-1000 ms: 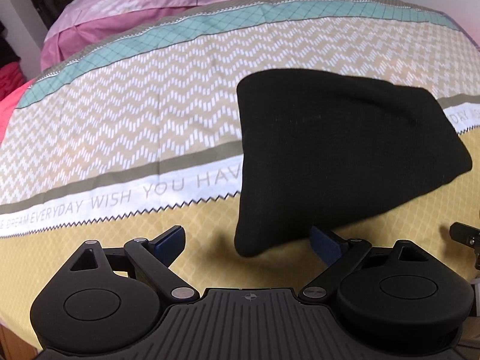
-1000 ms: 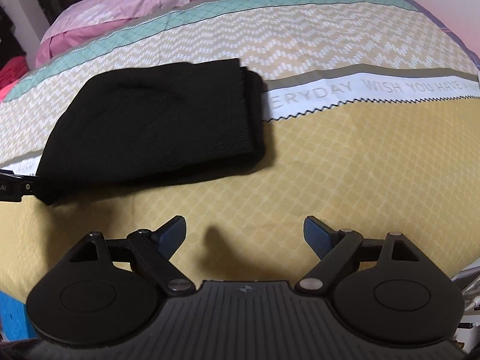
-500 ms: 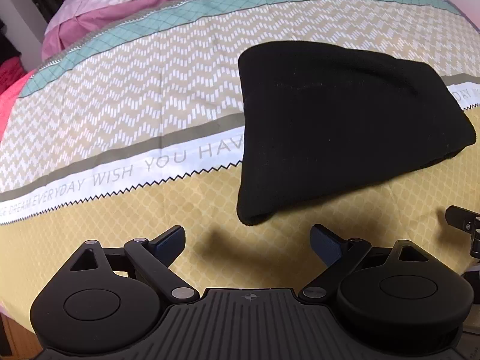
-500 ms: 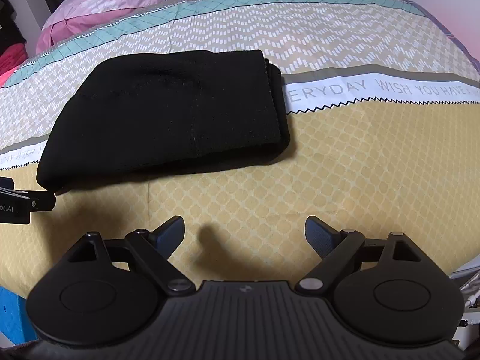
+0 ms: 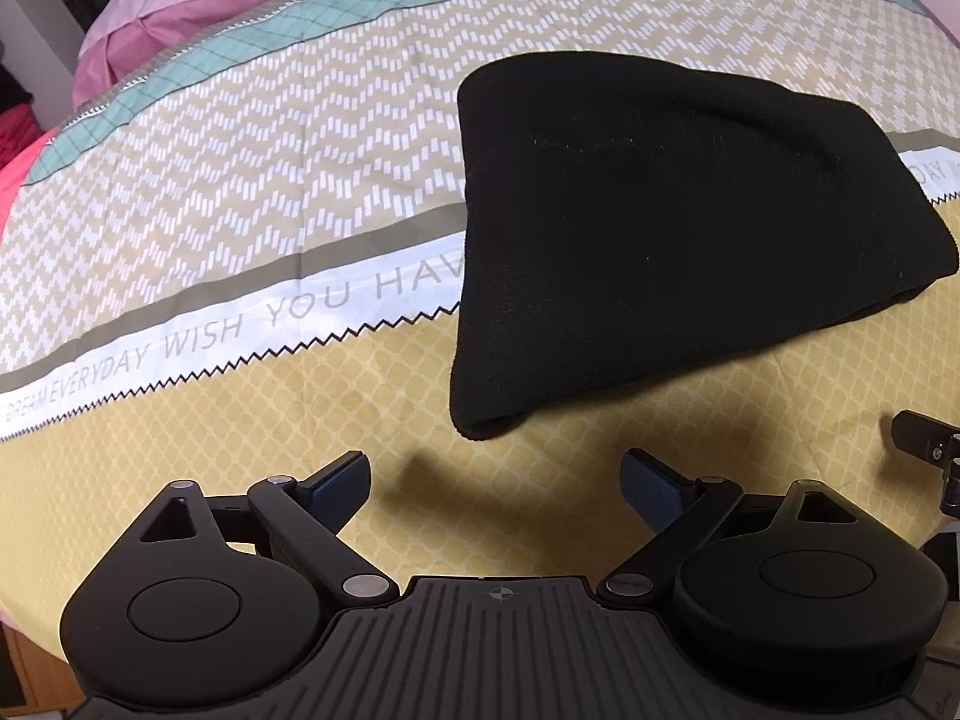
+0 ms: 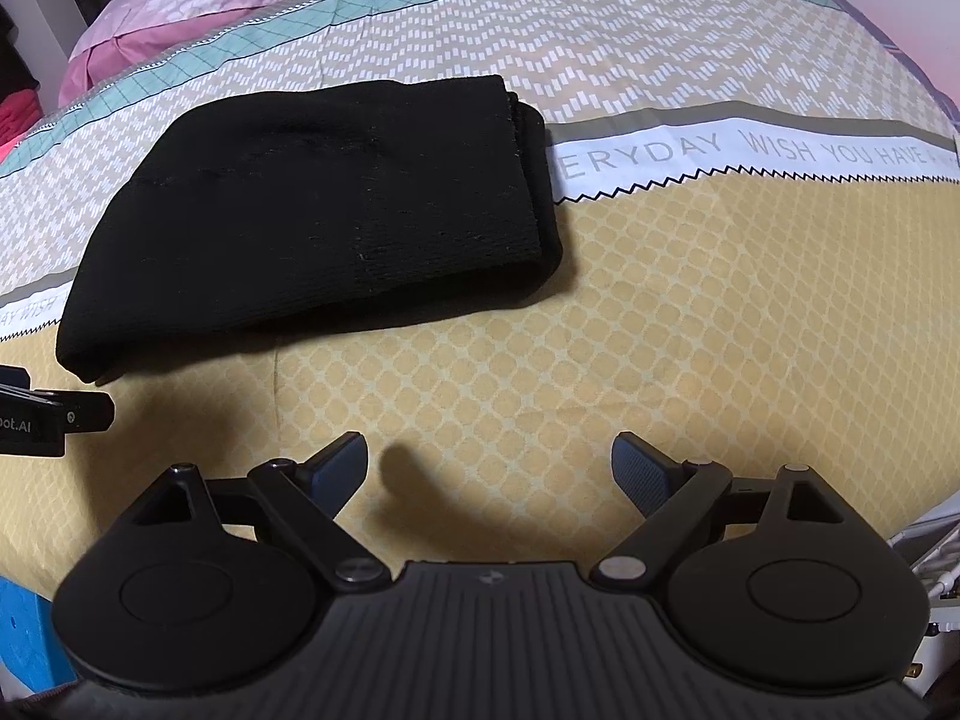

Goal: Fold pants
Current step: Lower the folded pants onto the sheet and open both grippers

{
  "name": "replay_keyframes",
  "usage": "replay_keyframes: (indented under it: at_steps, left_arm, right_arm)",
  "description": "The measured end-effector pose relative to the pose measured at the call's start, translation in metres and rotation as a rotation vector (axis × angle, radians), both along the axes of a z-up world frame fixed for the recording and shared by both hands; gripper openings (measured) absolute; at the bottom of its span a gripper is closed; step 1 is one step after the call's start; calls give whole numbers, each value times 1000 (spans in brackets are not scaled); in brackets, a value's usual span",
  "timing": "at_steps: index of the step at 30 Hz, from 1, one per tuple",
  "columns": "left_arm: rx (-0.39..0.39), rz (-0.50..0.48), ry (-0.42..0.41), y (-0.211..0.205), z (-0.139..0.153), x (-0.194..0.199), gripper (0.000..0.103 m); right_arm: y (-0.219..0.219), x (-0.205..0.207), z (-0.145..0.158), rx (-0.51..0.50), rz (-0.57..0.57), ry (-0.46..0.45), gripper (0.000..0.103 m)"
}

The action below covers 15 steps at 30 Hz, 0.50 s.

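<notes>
The black pants (image 5: 678, 222) lie folded in a compact stack on the patterned bedspread (image 5: 240, 192). In the right wrist view the pants (image 6: 336, 210) sit to the upper left, with stacked layers showing at their right edge. My left gripper (image 5: 492, 474) is open and empty, above the bed just short of the pants' near corner. My right gripper (image 6: 489, 462) is open and empty over the yellow part of the bedspread (image 6: 690, 330), right of the pants. Neither gripper touches the pants.
Pink pillows (image 5: 198, 6) lie at the head of the bed. Part of the other gripper shows at the right edge of the left wrist view (image 5: 927, 441) and at the left edge of the right wrist view (image 6: 42, 414). A blue object (image 6: 24, 636) stands beside the bed.
Both grippers have drawn back from the folded pants toward the near edge of the bed and stayed open. The pants have not moved.
</notes>
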<state>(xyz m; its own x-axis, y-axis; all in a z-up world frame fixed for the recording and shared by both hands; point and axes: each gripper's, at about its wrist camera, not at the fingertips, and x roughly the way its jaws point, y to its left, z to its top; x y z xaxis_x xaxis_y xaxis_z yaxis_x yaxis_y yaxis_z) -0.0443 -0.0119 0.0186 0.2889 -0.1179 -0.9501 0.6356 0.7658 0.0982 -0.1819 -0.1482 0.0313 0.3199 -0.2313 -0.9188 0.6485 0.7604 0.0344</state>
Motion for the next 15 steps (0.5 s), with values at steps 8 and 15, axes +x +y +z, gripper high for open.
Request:
replay_keyframes:
  at_steps: [8, 15]
  left_arm:
    - [1, 7, 6, -1, -1, 2, 103]
    - [2, 10, 20, -1, -3, 4, 103]
  right_arm:
    - [0, 3, -2, 5, 12, 6, 91]
    - [0, 5, -4, 8, 27, 11, 91]
